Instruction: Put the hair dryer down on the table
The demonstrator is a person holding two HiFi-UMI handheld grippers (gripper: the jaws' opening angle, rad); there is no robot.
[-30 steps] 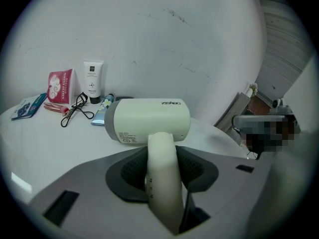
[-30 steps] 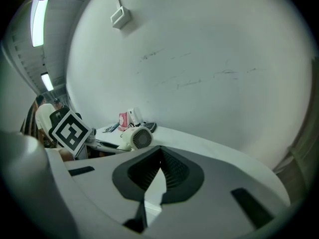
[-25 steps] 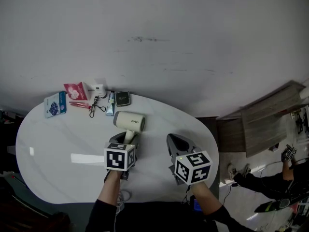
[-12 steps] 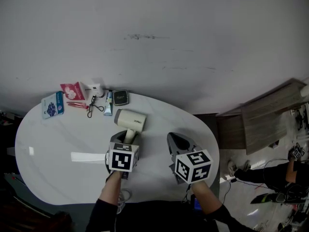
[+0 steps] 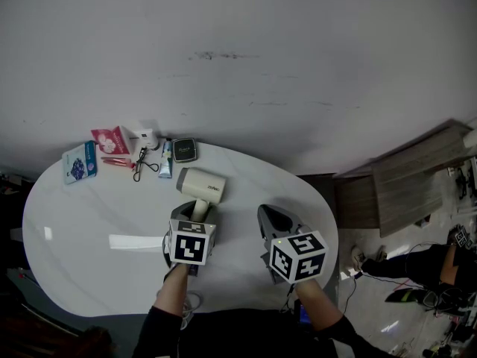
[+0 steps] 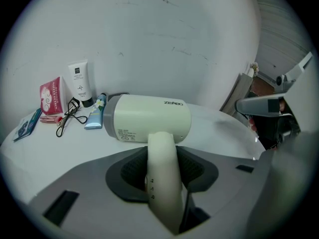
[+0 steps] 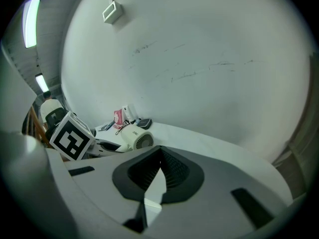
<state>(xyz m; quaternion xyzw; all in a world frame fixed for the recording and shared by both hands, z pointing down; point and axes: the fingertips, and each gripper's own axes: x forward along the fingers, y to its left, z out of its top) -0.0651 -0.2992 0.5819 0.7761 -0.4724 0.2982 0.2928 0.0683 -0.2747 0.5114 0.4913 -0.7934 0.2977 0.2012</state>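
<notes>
Cream hair dryer (image 5: pixel 201 185), handle base hidden inside clenched left gripper (image 5: pixel 196 211), possibly touching table (image 5: pixel 89 222), right gripper (image 5: pixel 270 216) closed.

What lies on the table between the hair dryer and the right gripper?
Nothing; the head view shows bare table between hair dryer and right gripper.

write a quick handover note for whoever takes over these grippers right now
Left gripper: shut on the hair dryer by its handle, barrel pointing away over the white table.
Right gripper: shut, nothing between its jaws, hovering beside the left one.
Done: dryer is over a bare patch of table; whether the barrel touches it can't be told.
Left: lower it onto the table, open the left jaws, pull back.
</notes>
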